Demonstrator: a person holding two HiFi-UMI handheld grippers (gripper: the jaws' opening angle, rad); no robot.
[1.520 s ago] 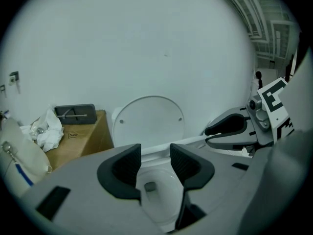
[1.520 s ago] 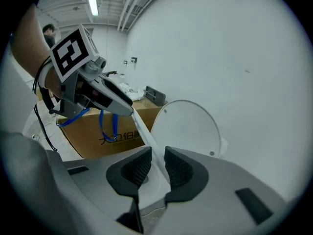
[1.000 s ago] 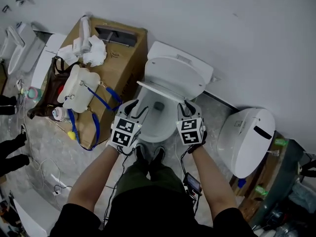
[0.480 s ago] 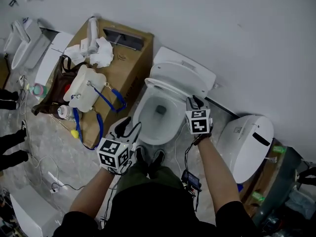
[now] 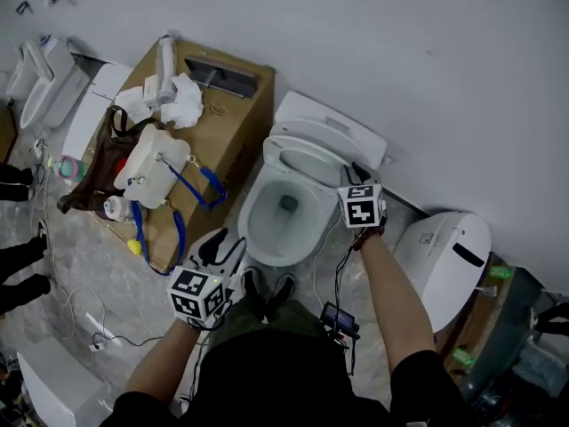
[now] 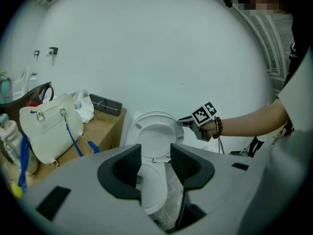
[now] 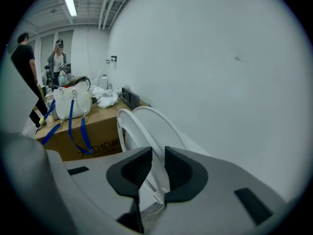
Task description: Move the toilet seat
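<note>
I hold two claws. My right claw (image 5: 348, 173) has just been closing, and it now pinches the rim of the one seat (image 7: 128, 129). That rim runs straight through between its pads, gripped at the seat's three o'clock edge as I look down. The seat stands tilted up off the bowl (image 5: 260, 238), near the lid behind it, at twelve o'clock from where I stand.

My left claw (image 5: 227, 243) hangs with its jaws spread and nothing between them. It is off the bowl's seven o'clock side, well apart from the seat, which sits at its twelve o'clock.

I count three toilets: the one before me, a second (image 5: 440, 252) at four o'clock of it, and a third (image 5: 31, 83) far off at ten o'clock. One box (image 5: 227, 123) stands just beside my toilet at nine o'clock, with one white bag (image 5: 151, 163) with blue straps on top. Two people stand far off at the right gripper view's left edge.
</note>
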